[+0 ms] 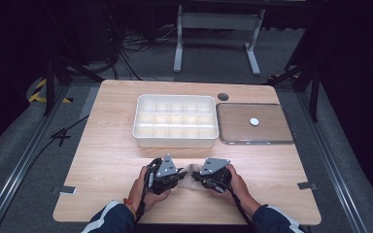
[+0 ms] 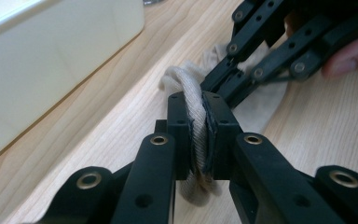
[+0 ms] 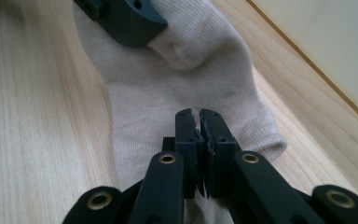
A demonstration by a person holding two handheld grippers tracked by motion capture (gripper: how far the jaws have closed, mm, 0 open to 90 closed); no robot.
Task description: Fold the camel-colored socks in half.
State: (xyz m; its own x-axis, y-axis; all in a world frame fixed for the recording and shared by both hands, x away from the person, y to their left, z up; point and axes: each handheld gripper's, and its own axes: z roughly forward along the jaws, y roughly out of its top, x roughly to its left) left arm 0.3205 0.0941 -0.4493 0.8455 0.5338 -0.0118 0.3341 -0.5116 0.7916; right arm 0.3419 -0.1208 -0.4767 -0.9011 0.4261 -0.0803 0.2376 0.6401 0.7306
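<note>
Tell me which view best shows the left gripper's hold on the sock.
The left gripper view: the left gripper pinches a bunched fold of the beige sock between its jaws. The right gripper view shows the sock flat, one corner under the far gripper. The high view gives a small patch between the grippers.

Sock: one item, pale beige-cream ribbed knit, short ankle cut. Lies on the light wood table, near the front edge, just in front of the white compartment box and apart from it. Partly flat on the wood, partly gathered: one end is bunched into a thick roll, pinched between the jaws of the left gripper. The flat portion spreads wide, its rounded end lying toward the box.
</note>
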